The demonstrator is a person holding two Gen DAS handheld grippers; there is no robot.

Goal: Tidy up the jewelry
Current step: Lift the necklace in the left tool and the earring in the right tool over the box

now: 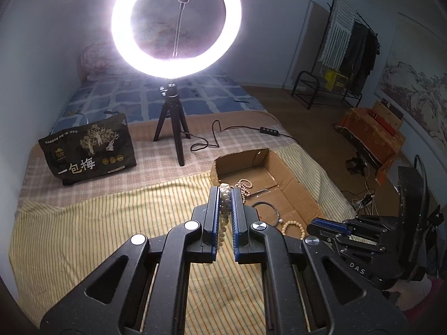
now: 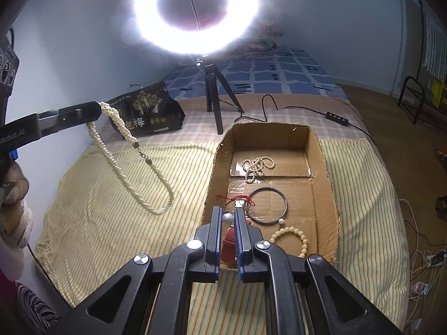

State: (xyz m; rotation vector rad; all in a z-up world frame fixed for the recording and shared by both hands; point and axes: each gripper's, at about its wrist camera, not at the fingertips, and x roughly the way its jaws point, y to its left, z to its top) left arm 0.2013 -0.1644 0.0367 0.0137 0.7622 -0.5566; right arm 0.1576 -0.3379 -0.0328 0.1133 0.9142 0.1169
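both tongs hold jewelry over the bed

the left tongs [image 1: 225, 192] are clamped on a twisted pearl necklace [image 2: 131, 164] dangling over the striped cloth [image 2: 111, 209]. the right tongs [image 2: 229, 214] pinch a pearl pendant [image 2: 227, 217] with red cord, just above the cardboard box [image 2: 325, 167] holding a bangle [image 2: 268, 206] ahead.

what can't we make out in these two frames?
- Left wrist view: most of the long twisted pearl necklace is hidden between the left hand-held gripper fingers; its hanging loop is out of sight.
- Right wrist view: the red tasselled charm with a silver bead is partly covered by the right hand-held gripper; its shape is unclear.
- Both views: the glaring white ring light washes out whatever is clamped at its centre.
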